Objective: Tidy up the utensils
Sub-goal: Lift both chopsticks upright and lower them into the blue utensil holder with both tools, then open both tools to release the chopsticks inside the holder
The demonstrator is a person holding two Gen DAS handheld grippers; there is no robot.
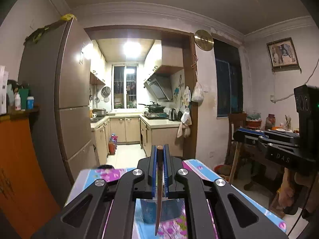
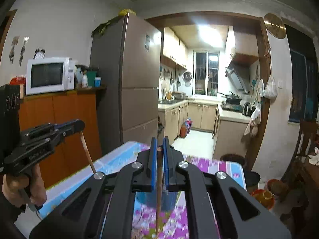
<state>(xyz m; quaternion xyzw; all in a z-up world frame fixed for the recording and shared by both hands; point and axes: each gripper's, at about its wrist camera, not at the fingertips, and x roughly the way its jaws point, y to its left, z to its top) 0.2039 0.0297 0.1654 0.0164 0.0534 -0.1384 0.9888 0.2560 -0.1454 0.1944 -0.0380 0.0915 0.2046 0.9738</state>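
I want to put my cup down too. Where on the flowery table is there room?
The tablecloth looks bare along its far edge and left side, toward the fridge. The middle is taken: a blue cup sits under the chopsticks both grippers hold. Nearer parts are hidden.

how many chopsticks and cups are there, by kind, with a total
chopsticks: 2, one shut in the left gripper, one shut in the right gripper
cups: 1, blue, on the table below both grippers
total: 3
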